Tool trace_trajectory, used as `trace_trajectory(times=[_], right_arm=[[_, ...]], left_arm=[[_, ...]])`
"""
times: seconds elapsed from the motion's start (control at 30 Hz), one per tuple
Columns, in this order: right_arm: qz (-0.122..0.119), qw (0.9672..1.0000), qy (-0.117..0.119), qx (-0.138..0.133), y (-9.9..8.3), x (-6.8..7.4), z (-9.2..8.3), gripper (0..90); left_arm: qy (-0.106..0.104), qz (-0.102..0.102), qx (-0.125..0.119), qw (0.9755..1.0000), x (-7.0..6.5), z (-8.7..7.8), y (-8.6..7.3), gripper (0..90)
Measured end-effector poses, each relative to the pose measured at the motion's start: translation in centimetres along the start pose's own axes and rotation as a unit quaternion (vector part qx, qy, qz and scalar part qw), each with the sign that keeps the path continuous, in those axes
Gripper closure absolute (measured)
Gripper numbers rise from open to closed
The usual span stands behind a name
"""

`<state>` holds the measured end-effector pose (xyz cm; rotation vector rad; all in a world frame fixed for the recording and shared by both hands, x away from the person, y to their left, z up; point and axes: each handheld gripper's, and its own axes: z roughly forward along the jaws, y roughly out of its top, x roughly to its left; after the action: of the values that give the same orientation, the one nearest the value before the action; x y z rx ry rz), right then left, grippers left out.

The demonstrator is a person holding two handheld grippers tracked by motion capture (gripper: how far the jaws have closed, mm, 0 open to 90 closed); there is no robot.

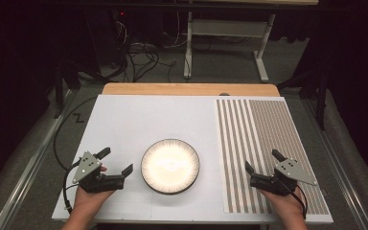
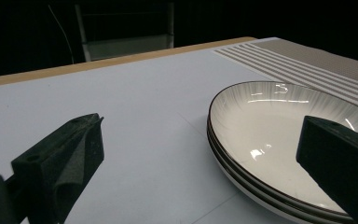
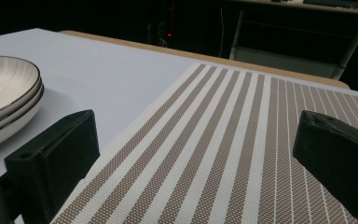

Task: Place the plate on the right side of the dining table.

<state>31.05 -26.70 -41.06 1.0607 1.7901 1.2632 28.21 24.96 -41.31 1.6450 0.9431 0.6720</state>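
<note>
— Plates (image 1: 170,166), two of them stacked, sit near the front edge of the desk (image 1: 124,120), about midway between its left and right sides and just left of the striped placemat (image 1: 263,143). They look glazed ceramic with a dark rim line.

— How would they handle?

— Stiff, fairly heavy for a pinch, and slippery; the glaze shines under the light. I'd call them fragile too: a drop or a knock against the lower one could chip it. The top plate (image 2: 284,121) rests snugly in the lower plate (image 2: 261,193), so their rims lie close together.

— Where to take hold, then?

— At the rim, I'd judge, one jaw over the lip and one beneath, on the side nearest the hand. The gap between the two rims is thin, so the lower jaw has to slip in carefully.

— And the tongs?

— Left tongs (image 1: 117,161) stand wide open and empty, just left of the plates, not touching. Right tongs (image 1: 263,160) are equally wide and empty, hovering over the placemat near the front right corner of the desk.
</note>
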Motion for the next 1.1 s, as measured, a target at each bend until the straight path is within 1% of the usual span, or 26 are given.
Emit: trace_trajectory(times=[0.07, 0.13, 0.2, 0.3, 0.43, 0.47, 0.53, 0.57, 0.7, 0.73, 0.87, 0.97, 1.1], right_arm=[[0.002, 1.0, 0.003, 0.005, -0.09, -0.09, 0.12, 1.3], [0.006, 1.0, 0.004, 0.003, -0.18, -0.26, 0.06, 1.3], [0.011, 0.9999, 0.004, 0.002, -0.16, -0.44, -0.08, 1.5], [0.017, 0.9998, 0.001, -0.004, -0.12, -0.51, -0.3, 1.5], [0.01, 0.9999, 0.004, -0.008, 0.04, -0.13, -0.32, 1.5], [0.008, 0.9999, 0.006, -0.009, 0.05, -0.08, -0.27, 1.4], [0.005, 0.9999, 0.008, -0.007, 0.05, 0.03, -0.22, 1.5], [0.004, 0.9999, 0.008, -0.007, 0.04, 0.04, -0.18, 1.4], [0.006, 0.9999, 0.01, -0.005, 0.02, -0.04, -0.13, 1.4], [0.008, 0.9999, 0.01, -0.004, -0.01, -0.11, -0.11, 1.5], [0.01, 0.9999, 0.01, -0.001, -0.04, -0.12, -0.03, 1.5], [0.009, 0.9999, 0.009, -0.004, -0.02, -0.11, -0.09, 1.5], [0.012, 0.9999, 0.009, -0.006, -0.03, -0.04, -0.12, 1.6]], left_arm=[[-0.001, -0.004, 0.001, 1.0, -0.16, -0.07, -0.02, 1.0], [-0.005, -0.005, 0.004, 1.0, -0.26, -0.12, 0.06, 1.1], [-0.004, -0.001, 0.006, 1.0, -0.36, -0.15, 0.08, 1.0], [0.002, 0.011, 0.008, 0.9999, -0.49, -0.18, 0.04, 1.1], [0.001, 0.005, 0.004, 1.0, -0.45, -0.25, 0.09, 1.1], [0.002, 0.007, 0.005, 1.0, -0.43, -0.3, 0.12, 1.2], [0.01, 0.007, 0.002, 0.9999, -0.44, -0.34, 0.14, 1.2], [0.011, 0.007, 0.001, 0.9999, -0.39, -0.33, 0.18, 1.3], [0.01, 0.002, 0.004, 0.9999, -0.26, -0.2, 0.15, 1.8], [0.005, 0.002, 0.005, 1.0, -0.24, -0.13, 0.07, 1.8], [0.001, -0.002, 0.004, 1.0, -0.22, -0.11, -0.01, 2.0], [0.001, 0.001, 0.0, 1.0, -0.35, -0.19, 0.01, 2.3], [0.0, 0.004, 0.0, 1.0, -0.42, -0.18, 0.03, 2.5]])
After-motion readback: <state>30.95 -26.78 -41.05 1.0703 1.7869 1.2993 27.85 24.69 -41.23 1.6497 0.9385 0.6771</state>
